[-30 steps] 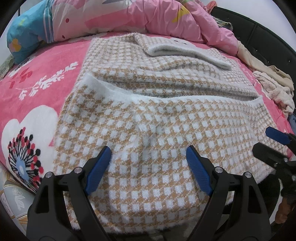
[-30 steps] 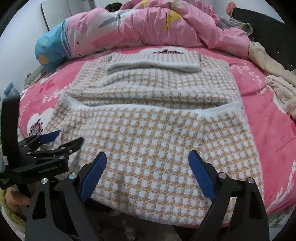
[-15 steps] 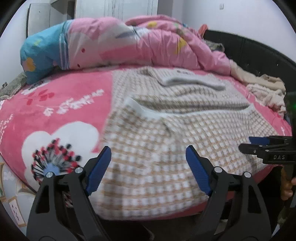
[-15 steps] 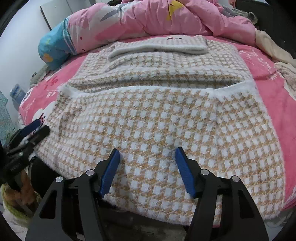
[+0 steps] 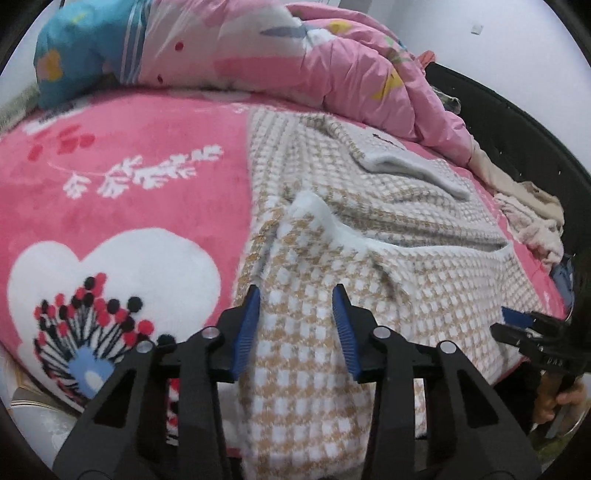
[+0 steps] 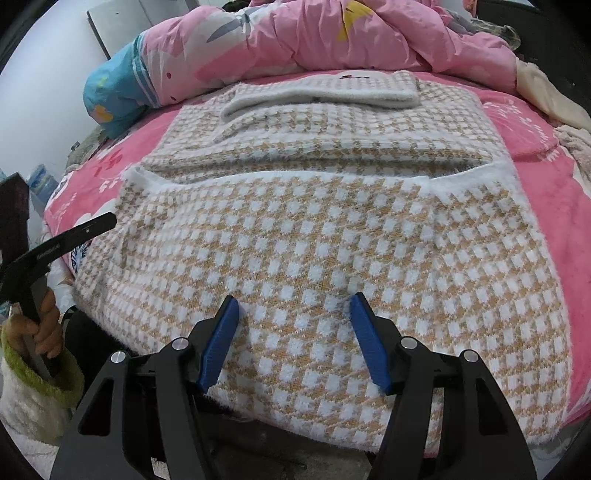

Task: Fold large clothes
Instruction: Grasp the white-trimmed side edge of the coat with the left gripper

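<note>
Sweater (image 5: 369,295) hem between left claw (image 5: 295,325)

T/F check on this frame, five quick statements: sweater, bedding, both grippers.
1. The tan-and-white checked knit sweater lies on a pink floral blanket. True.
2. The sweater's white collar is at its far end. True.
3. The left gripper holds the sweater in mid-air. False: the sweater lies on the bed.
4. The right gripper is fully shut. False: its jaws stand apart over the hem.
5. The crumpled quilt behind is green. False: pink.
</note>
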{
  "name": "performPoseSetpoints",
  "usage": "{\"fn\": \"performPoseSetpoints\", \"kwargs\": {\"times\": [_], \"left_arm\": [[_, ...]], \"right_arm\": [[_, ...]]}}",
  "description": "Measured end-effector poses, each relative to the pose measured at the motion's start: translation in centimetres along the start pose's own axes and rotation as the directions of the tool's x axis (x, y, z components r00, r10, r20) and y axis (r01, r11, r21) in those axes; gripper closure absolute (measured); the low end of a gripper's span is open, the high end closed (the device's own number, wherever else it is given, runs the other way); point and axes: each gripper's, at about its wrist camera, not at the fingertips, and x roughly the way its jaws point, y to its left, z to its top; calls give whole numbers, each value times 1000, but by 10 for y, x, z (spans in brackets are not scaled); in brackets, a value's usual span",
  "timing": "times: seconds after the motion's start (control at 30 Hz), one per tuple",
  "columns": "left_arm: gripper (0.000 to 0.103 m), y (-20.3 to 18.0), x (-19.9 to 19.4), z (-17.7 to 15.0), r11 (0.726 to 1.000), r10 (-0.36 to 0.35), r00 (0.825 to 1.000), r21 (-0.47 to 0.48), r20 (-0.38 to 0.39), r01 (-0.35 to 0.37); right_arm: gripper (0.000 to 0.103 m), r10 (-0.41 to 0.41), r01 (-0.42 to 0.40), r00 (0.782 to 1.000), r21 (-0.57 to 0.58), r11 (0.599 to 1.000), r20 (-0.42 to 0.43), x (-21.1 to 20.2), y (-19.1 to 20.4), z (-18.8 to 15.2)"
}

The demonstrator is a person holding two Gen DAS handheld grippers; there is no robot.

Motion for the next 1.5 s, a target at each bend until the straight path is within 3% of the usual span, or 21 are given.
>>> {"fn": "performPoseSetpoints", "kwargs": {"times": [0.17,0.33,0.57,0.7,0.77,0.83,0.9,1.03,1.17,1.2,1.3,1.5], "left_arm": [[72,4,5,5,998,-59,998,-18,-11,59],[72,6,18,14,999,-47,998,-28,-47,45],[67,11,42,29,989,-121,988,-93,-97,112],[67,0,25,27,976,-216,974,-44,-65,213],[64,-9,21,24,982,-188,980,5,-70,189],[64,-15,29,22,995,-84,991,48,-103,89],[64,-12,41,21,999,-17,990,45,-140,24],[64,-7,40,22,999,-45,989,4,-140,46],[61,-6,26,19,980,-201,970,-23,-138,199],[61,-5,25,19,979,-204,969,-25,-139,203],[61,-1,35,16,995,-98,980,-6,-170,99],[60,6,35,11,991,-131,979,-28,-154,128]], "right_arm": [[42,1,-1,1000,-2,1000,-1,0,1,0],[42,-1,1,1000,-1,1000,-1,0,2,0],[42,-1,1,1000,-4,1000,-4,0,1,1],[42,-4,4,1000,-7,1000,-7,1,2,1],[41,-5,5,1000,-8,1000,-10,1,2,2],[41,-7,7,1000,-12,1000,-13,2,1,2],[41,-7,7,1000,-9,1000,-13,2,1,2],[41,-13,13,1000,-11,1000,-11,3,2,2],[41,-14,14,1000,-11,1000,-12,3,3,3],[41,-14,14,1000,-13,1000,-13,3,3,3],[41,-14,14,1000,-11,1000,-13,3,5,3],[41,-17,17,1000,-12,1000,-10,2,3,3]]}}
